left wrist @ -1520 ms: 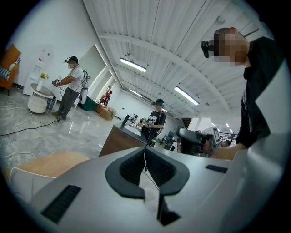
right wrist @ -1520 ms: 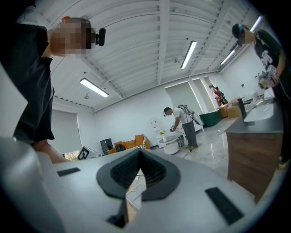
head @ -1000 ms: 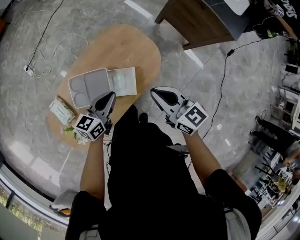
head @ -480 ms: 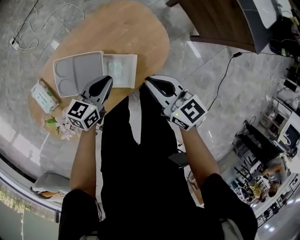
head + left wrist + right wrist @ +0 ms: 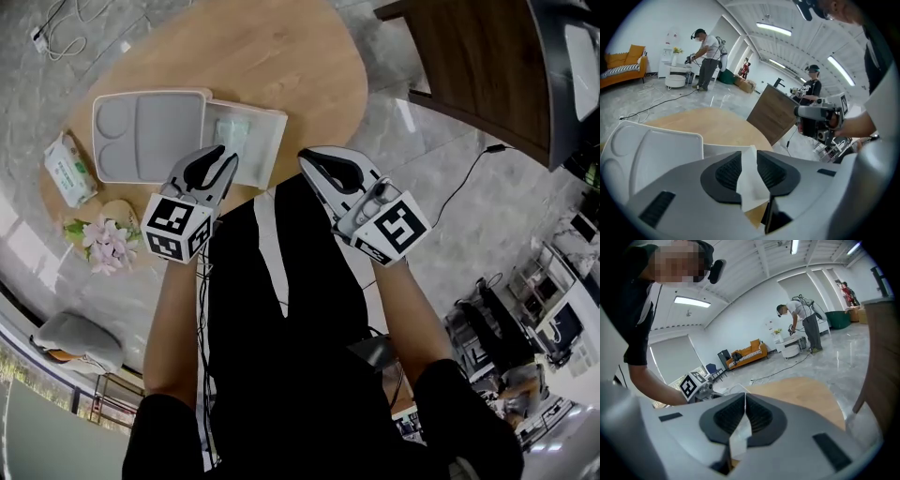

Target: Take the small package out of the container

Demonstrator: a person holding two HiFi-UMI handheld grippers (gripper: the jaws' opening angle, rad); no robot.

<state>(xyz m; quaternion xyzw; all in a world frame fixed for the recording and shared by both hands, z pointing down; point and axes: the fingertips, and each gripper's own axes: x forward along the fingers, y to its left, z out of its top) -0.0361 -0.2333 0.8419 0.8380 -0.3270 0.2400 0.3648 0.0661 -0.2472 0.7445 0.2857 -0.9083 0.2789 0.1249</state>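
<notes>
Approaching seems in hand: the left gripper (image 5: 223,159) is being opened, empty, beside the container (image 5: 273,141); the right gripper (image 5: 310,160) is held closed. The small package (image 5: 232,139) inside must next be pinched.

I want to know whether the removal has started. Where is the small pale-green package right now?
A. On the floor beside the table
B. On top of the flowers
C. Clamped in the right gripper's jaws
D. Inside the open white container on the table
D: the head view shows the small package lying inside the open container, beside its flipped-back lid on the table.
</notes>
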